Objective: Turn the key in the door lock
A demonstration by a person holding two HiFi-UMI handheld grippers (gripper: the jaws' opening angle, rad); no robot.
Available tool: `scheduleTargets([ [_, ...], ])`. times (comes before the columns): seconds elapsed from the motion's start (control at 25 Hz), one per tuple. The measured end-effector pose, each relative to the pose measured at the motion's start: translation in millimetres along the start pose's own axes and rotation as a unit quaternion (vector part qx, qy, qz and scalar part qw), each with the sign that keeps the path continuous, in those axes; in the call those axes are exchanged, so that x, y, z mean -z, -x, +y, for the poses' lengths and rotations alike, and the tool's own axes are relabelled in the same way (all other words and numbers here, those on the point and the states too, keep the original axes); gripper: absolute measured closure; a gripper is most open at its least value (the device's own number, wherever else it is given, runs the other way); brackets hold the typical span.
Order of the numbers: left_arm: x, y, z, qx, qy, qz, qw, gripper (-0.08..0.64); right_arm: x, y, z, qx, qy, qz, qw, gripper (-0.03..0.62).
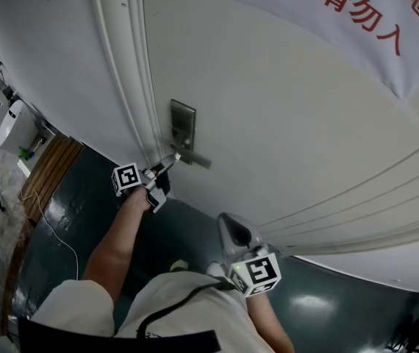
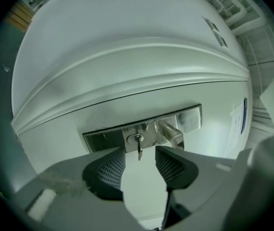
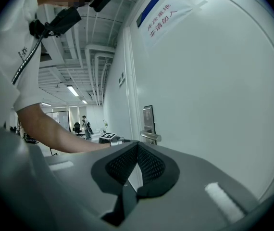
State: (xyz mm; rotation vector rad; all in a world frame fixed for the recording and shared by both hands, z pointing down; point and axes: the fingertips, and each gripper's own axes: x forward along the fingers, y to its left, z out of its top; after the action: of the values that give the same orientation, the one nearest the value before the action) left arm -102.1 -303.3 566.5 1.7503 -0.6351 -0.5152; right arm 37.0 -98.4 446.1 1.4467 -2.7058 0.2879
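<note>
A small silver key [image 2: 138,147] sticks out of the keyhole in the steel lock plate [image 2: 142,130], its bow hanging downward in the left gripper view. The lever handle [image 2: 171,134] sits just right of it. My left gripper [image 2: 140,159] is open, one pad on each side of the key, and neither pad touches it. In the head view the left gripper [image 1: 167,166] points at the lock plate [image 1: 182,126] on the white door [image 1: 283,123]. My right gripper [image 1: 228,226] hangs lower and to the right, away from the lock. Its pads [image 3: 137,153] are shut on nothing.
The door frame [image 1: 121,65] runs along the lock's left. A white banner with red characters [image 1: 356,13] hangs at the door's upper right. Below is dark green floor [image 1: 84,197] with a thin white cable [image 1: 55,230] and a wooden strip [image 1: 51,168].
</note>
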Motion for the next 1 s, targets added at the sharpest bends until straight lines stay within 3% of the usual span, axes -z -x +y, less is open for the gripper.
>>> scheduleTargets([
  [0.24, 4, 17, -28, -0.019, -0.088, -0.005, 0.9959, 0.387, 0, -1, 10, -0.016, 0.0, -0.004, 1.0, 0.583],
  [0.32, 9, 20, -43, -0.019, -0.134, 0.001, 0.9908, 0.396, -1, -2, 14, -0.021, 0.01, -0.005, 1.0, 0.583],
  [0.44, 21, 25, -68, -0.022, -0.206, 0.004, 0.9783, 0.479, -3, -2, 20, -0.03, 0.017, -0.008, 0.999, 0.583],
  [0.56, 40, 28, -87, -0.035, -0.291, 0.027, 0.9557, 0.554, -6, 1, 21, -0.032, 0.019, -0.01, 0.999, 0.583],
  [0.76, 77, 33, -127, -0.032, -0.417, 0.049, 0.9069, 0.555, -14, 9, 19, -0.028, 0.022, -0.02, 0.999, 0.583],
  [0.88, 98, 38, -151, -0.021, -0.473, 0.051, 0.8794, 0.555, -18, 15, 17, -0.02, 0.031, -0.025, 0.999, 0.584],
  [1.0, 116, 44, -170, -0.009, -0.505, 0.048, 0.8614, 0.555, -20, 19, 13, -0.011, 0.031, -0.028, 0.999, 0.584],
])
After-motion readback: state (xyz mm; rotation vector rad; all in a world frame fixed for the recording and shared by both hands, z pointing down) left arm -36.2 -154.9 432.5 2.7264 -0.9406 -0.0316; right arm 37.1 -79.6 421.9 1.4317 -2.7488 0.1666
